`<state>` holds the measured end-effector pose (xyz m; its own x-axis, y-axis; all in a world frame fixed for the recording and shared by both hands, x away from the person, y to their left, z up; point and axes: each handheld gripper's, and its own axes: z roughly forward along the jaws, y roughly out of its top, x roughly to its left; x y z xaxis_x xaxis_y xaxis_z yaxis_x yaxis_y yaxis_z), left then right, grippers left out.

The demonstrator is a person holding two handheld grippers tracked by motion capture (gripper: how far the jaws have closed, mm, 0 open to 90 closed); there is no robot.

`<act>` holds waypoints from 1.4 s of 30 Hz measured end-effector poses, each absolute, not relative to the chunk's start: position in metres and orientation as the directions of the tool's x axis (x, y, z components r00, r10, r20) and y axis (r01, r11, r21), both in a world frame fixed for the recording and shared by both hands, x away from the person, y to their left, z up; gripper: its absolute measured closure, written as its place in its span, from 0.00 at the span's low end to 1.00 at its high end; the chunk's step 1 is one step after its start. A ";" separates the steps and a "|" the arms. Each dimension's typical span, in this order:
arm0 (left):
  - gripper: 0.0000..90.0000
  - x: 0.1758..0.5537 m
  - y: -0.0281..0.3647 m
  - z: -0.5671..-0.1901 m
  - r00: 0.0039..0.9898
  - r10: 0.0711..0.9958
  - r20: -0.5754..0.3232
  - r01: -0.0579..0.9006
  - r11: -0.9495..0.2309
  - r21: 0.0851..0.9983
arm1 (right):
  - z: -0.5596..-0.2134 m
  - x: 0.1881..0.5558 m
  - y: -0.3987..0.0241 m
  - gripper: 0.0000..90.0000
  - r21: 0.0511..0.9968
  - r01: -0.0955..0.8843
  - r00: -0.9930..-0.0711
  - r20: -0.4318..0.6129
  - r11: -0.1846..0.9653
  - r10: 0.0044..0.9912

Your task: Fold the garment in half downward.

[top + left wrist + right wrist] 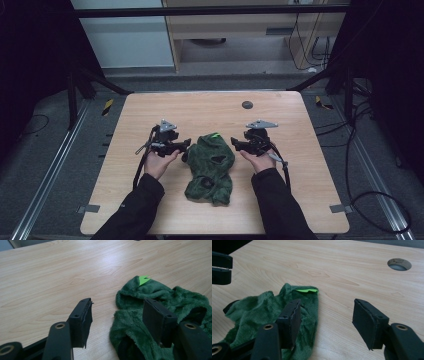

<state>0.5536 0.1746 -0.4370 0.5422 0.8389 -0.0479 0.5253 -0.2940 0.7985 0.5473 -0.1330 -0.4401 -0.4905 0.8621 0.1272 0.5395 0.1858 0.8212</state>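
A dark green fleece garment (pixel 211 169) lies crumpled in the middle of the wooden table (pixel 150 110), with a bright green tag (pixel 215 135) at its far end. My left gripper (pixel 186 148) stands open at the garment's left edge; in the left gripper view its jaws (pixel 117 317) straddle the fleece (pixel 160 295) edge, one over bare wood, one over fabric. My right gripper (pixel 233 143) is open at the garment's right side. The right gripper view has the fleece (pixel 262 312) under its left jaw and bare table under the gap (pixel 327 317). Neither holds anything.
A round cable hole (pixel 247 105) sits in the table near the far edge, also seen as the hole (pixel 399 264) in the right gripper view. Dark frame posts and cables flank the table. Bare wood surrounds the garment on all sides.
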 end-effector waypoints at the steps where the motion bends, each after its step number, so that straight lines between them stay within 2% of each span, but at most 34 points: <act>1: 0.46 0.556 0.173 -0.440 0.543 0.839 -0.048 0.529 -0.296 0.796 | -0.441 0.549 -0.132 0.44 0.818 0.542 -0.492 0.124 0.192 0.861; 12: 0.48 0.567 0.169 -0.454 0.519 0.851 -0.072 0.565 -0.279 0.776 | -0.450 0.557 -0.122 0.48 0.803 0.561 -0.498 0.133 0.202 0.857; 29: 0.53 0.578 0.156 -0.480 0.529 0.845 -0.074 0.617 -0.323 0.718 | -0.476 0.563 -0.109 0.53 0.748 0.619 -0.508 0.149 0.239 0.849; 42: 0.66 0.581 0.153 -0.490 0.536 0.837 -0.109 0.647 -0.324 0.690 | -0.489 0.564 -0.105 0.63 0.709 0.655 -0.512 0.163 0.261 0.843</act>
<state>0.5810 0.1534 -0.4903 0.5362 0.8370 -0.1092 0.6469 -0.3244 0.6901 0.5644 -0.1045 -0.4895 -0.5124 0.8432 0.1626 0.6548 0.2611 0.7093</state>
